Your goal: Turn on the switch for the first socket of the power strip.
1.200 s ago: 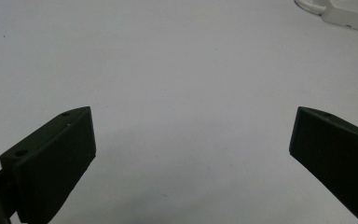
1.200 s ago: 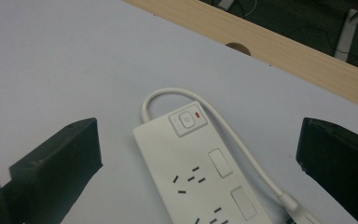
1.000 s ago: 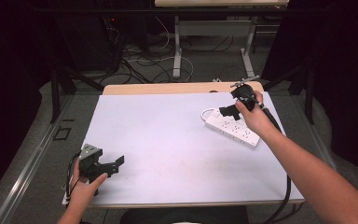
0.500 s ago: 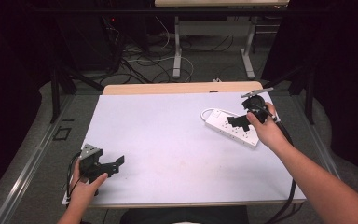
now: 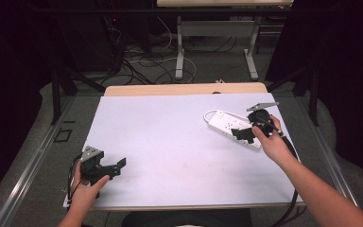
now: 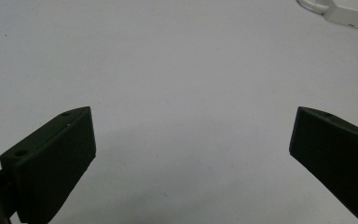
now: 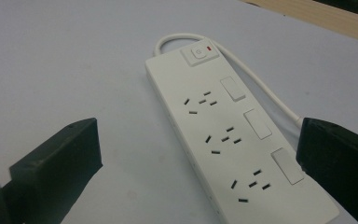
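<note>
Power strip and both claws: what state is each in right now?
Power strip: flat on the table, sockets up, nothing plugged in, not gripped.
Strip's cord: attached at the switch end, looping round that end and along the side.
Right claw: open, jaws either side of the strip, above it.
Left claw: open, holding nothing, over bare white table.
</note>
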The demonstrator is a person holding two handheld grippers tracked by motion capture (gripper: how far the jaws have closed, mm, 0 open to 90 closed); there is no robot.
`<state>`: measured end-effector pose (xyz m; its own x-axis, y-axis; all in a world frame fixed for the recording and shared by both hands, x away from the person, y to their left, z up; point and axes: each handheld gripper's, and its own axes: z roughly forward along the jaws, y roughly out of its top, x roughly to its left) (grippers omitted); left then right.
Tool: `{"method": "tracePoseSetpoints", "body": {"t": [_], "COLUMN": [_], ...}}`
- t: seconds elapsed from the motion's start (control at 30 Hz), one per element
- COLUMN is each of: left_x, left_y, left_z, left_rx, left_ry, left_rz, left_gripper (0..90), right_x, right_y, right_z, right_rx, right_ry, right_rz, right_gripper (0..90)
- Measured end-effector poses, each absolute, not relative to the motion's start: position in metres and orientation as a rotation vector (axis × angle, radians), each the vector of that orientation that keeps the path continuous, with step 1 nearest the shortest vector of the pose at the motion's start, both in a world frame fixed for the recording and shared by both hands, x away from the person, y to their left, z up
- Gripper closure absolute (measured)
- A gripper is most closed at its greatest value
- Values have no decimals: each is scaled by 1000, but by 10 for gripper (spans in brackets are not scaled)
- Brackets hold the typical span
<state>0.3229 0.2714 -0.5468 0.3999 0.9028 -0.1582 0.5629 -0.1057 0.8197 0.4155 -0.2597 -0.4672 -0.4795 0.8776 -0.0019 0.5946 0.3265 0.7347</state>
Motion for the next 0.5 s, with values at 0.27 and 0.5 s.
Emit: {"method": "tracePoseSetpoints", "body": {"t": [0.27,0.5], "left_x": [323,323], "left_y": [272,271], "left_z": [-547,-547], "left_rx": [1790,1791], "left_ry": [1275,1279], "left_rz": [491,489], "left_gripper": [1,1], "right_x": [403,390], "right_y": [-264,-273], "right_z": [-496,-514], "right_rx": [1317,1348], "right_ry": [2195,2131], "right_rz": [990,1086], "right_gripper": [0,0]}}
